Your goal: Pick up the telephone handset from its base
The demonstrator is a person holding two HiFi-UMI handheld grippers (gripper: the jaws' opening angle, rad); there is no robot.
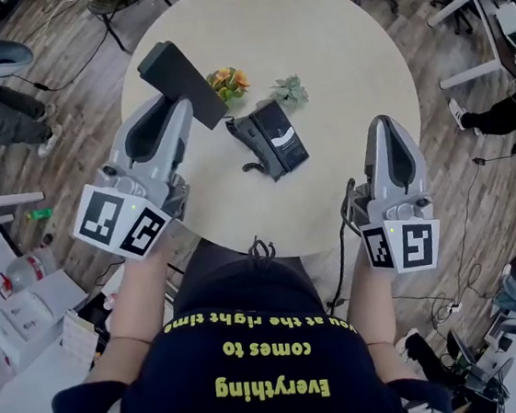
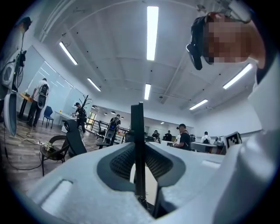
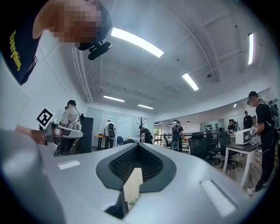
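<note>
Head view, handset: the black handset [image 1: 179, 80] is clamped in the left gripper [image 1: 178, 108], off the base [image 1: 274, 141] and to its left. It covers the jaw tips.
Head view, base: it sits mid-table [image 1: 341, 43] with a coiled cord [image 1: 251, 165] at its near side. I can't make out where the cord ends.
Head view, right gripper [image 1: 385, 126]: over the table's near right edge, with bare tabletop ahead.
Left gripper view: the handset shows edge-on, a thin dark slab pinched between the jaws, its lower end hidden.
Right gripper view: the jaws are pressed together on nothing.
</note>
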